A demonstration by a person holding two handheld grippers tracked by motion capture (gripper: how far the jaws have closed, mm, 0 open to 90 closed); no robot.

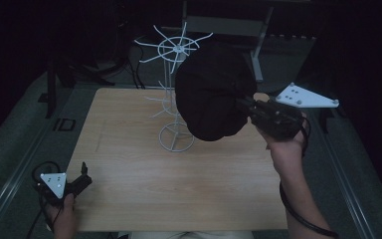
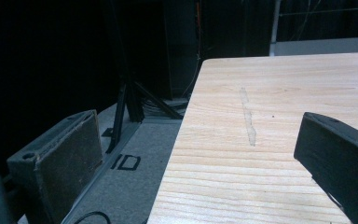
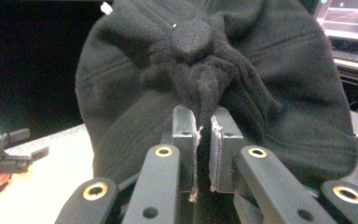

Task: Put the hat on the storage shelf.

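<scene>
Dim room, pale wooden table (image 1: 129,199), grey carpeted floor (image 1: 20,129), black tripod legs (image 2: 126,100), dark backdrop behind

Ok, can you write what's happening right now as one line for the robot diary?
right gripper: shut on black hat | hat: lifted beside white wire rack | left gripper: open, empty, at table edge

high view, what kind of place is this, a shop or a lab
Most likely a lab or recording room, not a shop: one bare wooden table in a dark room, a single white wire hat stand on it, a black tripod beside the table, and a lit screen behind the black cap.
</scene>
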